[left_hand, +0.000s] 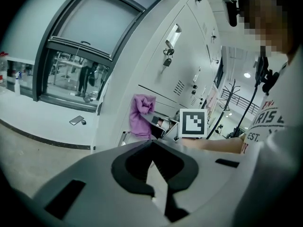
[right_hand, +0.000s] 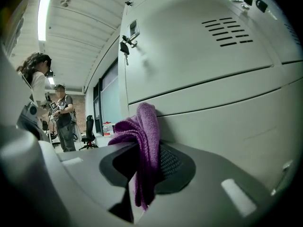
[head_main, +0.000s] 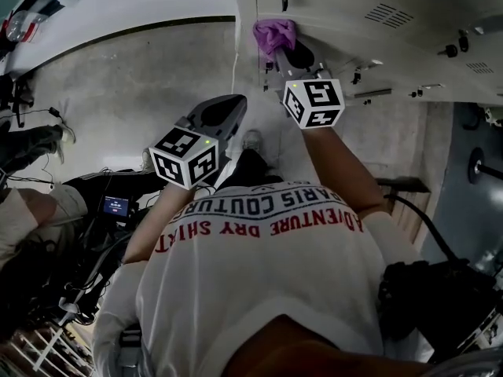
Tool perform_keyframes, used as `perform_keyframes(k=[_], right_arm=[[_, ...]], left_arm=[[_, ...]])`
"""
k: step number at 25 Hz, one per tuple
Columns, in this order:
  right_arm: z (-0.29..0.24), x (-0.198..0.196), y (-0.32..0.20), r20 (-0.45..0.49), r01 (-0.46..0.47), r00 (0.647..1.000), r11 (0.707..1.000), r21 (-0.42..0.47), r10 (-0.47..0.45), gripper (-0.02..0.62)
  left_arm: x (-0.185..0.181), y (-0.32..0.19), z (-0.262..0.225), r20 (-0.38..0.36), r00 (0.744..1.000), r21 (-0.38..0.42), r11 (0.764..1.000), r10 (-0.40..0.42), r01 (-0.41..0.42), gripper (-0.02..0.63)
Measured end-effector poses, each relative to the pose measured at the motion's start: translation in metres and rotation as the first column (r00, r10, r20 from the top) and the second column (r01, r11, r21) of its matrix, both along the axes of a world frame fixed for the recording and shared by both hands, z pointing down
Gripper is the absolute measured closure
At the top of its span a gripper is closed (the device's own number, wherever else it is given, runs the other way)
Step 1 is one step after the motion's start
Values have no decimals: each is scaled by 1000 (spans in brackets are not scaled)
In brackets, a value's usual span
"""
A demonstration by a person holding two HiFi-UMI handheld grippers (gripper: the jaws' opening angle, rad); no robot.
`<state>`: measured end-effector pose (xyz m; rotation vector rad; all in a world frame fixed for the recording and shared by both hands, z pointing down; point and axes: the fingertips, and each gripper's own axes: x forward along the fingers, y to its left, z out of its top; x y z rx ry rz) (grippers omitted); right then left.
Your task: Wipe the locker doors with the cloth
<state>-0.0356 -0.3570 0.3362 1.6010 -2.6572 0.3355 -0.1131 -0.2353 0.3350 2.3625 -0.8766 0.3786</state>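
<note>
A purple cloth (head_main: pixel 275 34) is bunched in my right gripper (head_main: pixel 292 53), which is shut on it and holds it against a pale grey locker door (head_main: pixel 377 38). In the right gripper view the cloth (right_hand: pixel 144 141) hangs out between the jaws, touching the door (right_hand: pixel 203 56) just under a horizontal seam. My left gripper (head_main: pixel 220 116) hangs lower and to the left, away from the lockers, shut with nothing in it. From the left gripper view the cloth (left_hand: pixel 142 115) shows against the locker bank (left_hand: pixel 165 84).
A padlock with keys (left_hand: pixel 167 60) hangs on an upper door. The lockers' corner edge (head_main: pixel 236 45) is just left of the cloth. Cables and gear (head_main: pixel 78 210) lie on the floor at left. Two people (right_hand: pixel 61 117) and an office chair (right_hand: pixel 89 129) stand far off.
</note>
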Motion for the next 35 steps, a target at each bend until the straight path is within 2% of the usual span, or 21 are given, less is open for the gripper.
perform_keyframes(k=[12,18,23,31,35], right_arm=[[8,115,11,-55,-181,982,983,18,182,532],[11,172,19,-60,-285,957,958,9,285,532],[14,211,24,-63,-378,924,926,0,377,532],[17,217,28,-46,-398,917,917,-15,397,532],[22,189,40,-28,-345,938,938,-22,345,532]], left_arm=[[35,12,12,-6,998,-19,998,58,-58,604],[45,20,15,-1,996,-29,996,85,-85,604],[47,21,18,2,995,-33,995,98,-98,604],[44,20,18,-3,996,-29,996,89,-89,604],[36,18,17,-11,998,-31,998,62,-62,604]])
